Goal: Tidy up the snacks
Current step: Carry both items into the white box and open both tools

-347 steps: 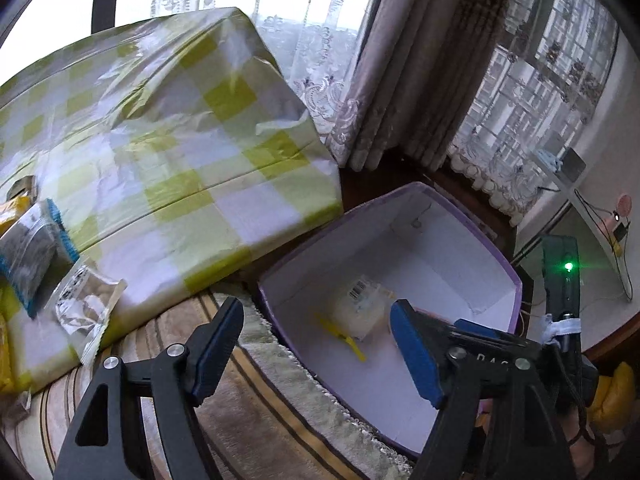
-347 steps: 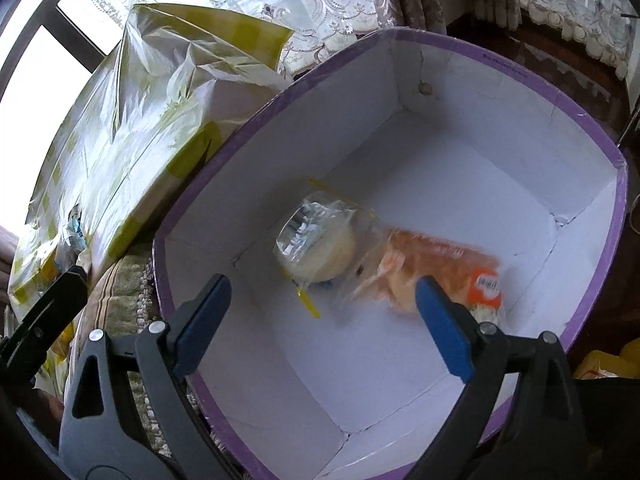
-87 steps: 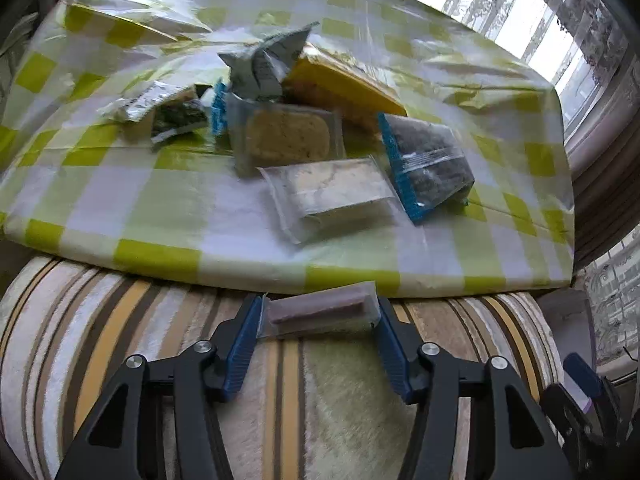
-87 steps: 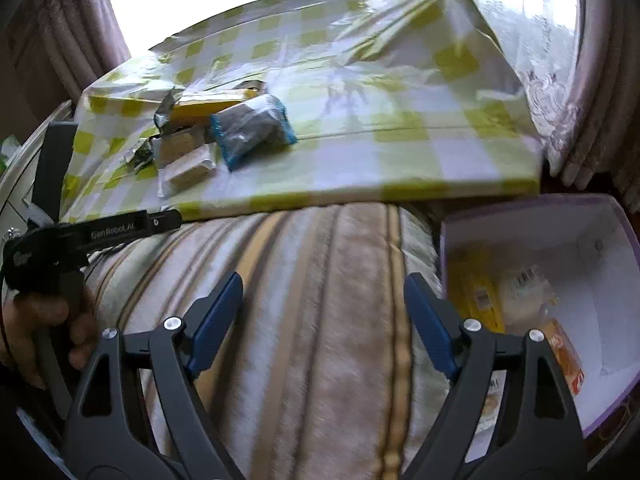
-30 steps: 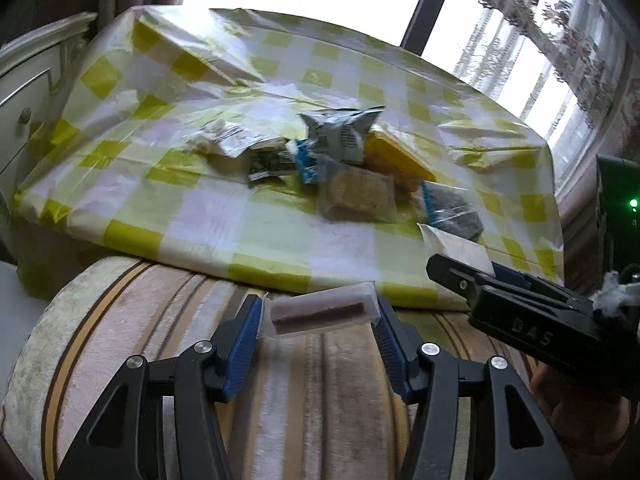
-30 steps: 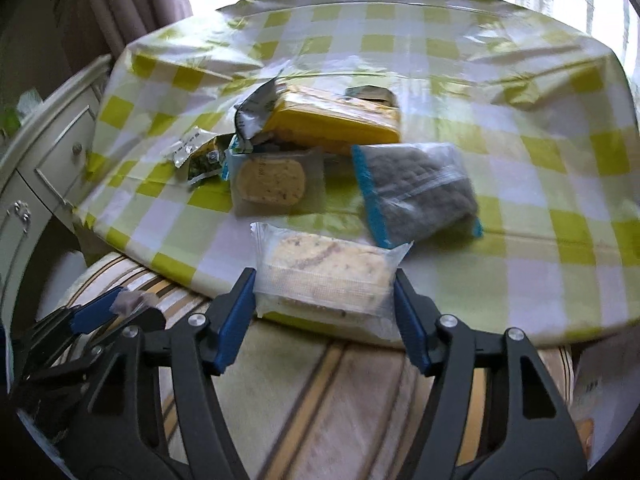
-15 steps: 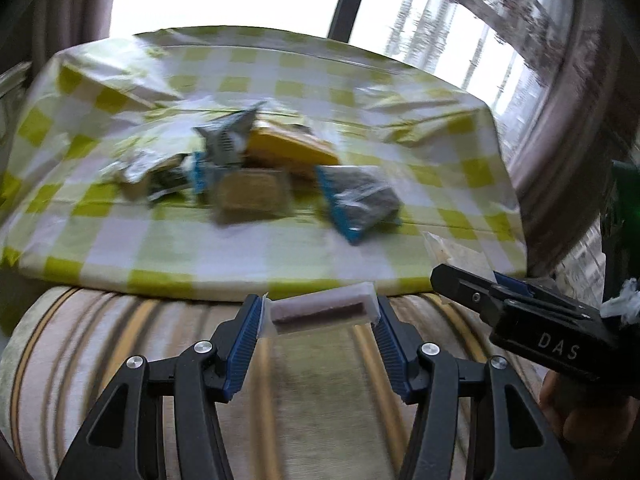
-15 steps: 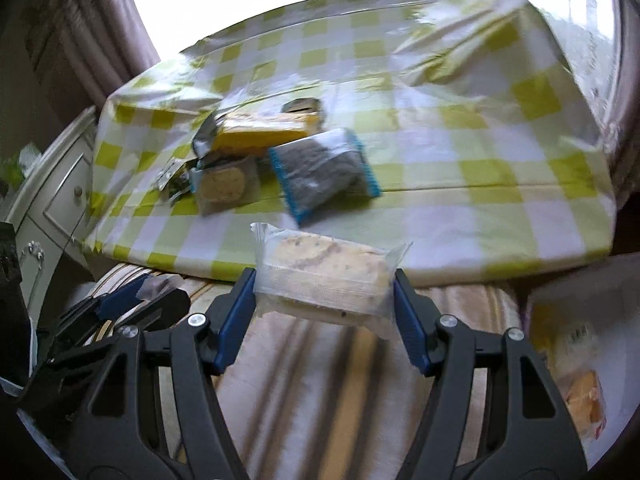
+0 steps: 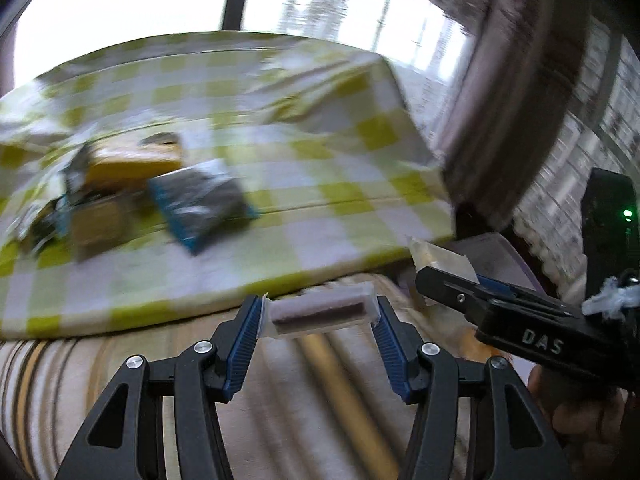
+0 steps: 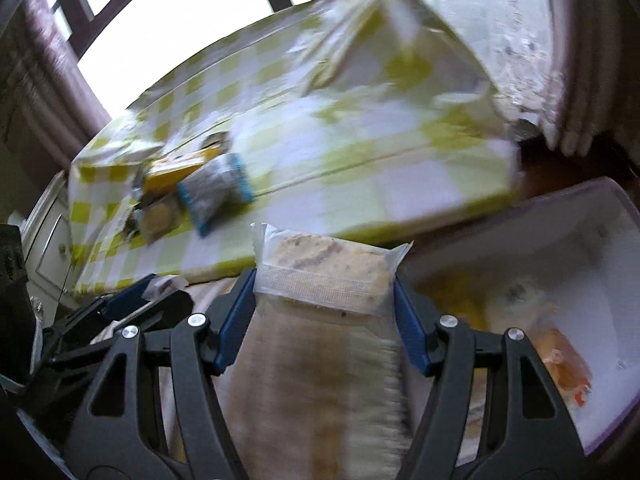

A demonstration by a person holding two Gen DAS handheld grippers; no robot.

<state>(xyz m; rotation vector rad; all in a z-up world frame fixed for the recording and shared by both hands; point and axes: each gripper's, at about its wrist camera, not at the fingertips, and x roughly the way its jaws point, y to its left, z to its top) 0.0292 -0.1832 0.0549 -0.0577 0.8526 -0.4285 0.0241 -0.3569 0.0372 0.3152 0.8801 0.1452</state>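
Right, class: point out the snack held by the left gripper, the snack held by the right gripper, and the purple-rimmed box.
Wrapped brown bar [image 9: 318, 314]: left wrist view, middle of its clear wrapper.
Wrapped biscuit slab [image 10: 326, 272]: right wrist view, centre of the slab.
Purple-rimmed box [image 10: 592, 216]: right wrist view, inner white back wall.

Bright daylight is pouring through a dark-framed window behind a table wearing a yellow-and-white checked cloth. Brownish curtains are hanging at the right, and a white drawer cabinet is standing left of the table.
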